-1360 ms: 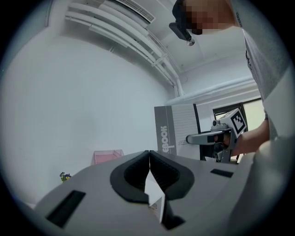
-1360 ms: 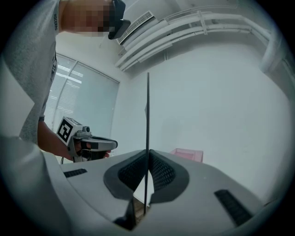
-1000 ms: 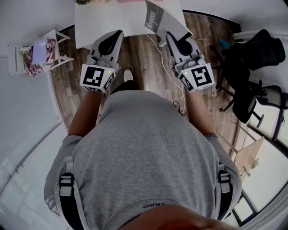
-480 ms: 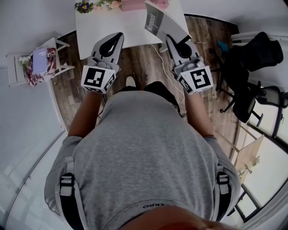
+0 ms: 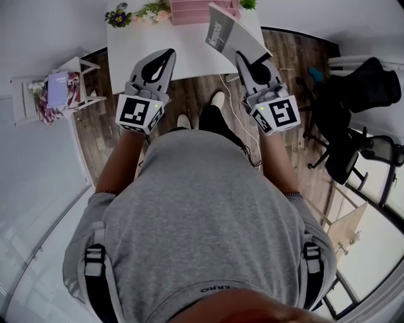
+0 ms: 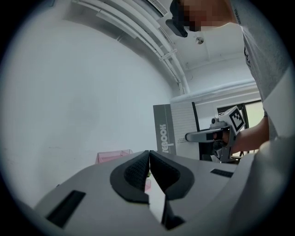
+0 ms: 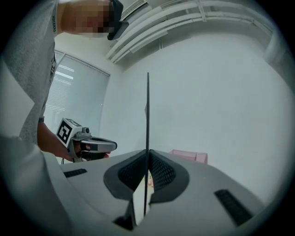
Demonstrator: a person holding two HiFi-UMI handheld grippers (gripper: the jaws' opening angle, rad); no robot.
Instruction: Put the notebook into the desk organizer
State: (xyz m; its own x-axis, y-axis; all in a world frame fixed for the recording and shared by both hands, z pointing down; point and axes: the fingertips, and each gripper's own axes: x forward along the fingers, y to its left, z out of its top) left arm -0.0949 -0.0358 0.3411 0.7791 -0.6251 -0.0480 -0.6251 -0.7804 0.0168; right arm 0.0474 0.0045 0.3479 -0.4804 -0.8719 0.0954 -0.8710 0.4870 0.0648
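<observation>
Grey notebook clamped upright in right hand-held gripper; left hand-held gripper clenched empty; pink desk organizer sits at twelve o'clock on counter.

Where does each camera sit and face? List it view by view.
Head view: on the person's head, looking steeply down at the white table; torso, arms, left claw and right claw show.
Left gripper view: on the left claw, looking along its shut jaws toward a wall; the person's forearm shows.
Right gripper view: on the right claw, shut on the notebook seen edge-on; a sleeve and forearm show.
Shared: both gripper views show the pink desk organizer and the other claw.
</observation>
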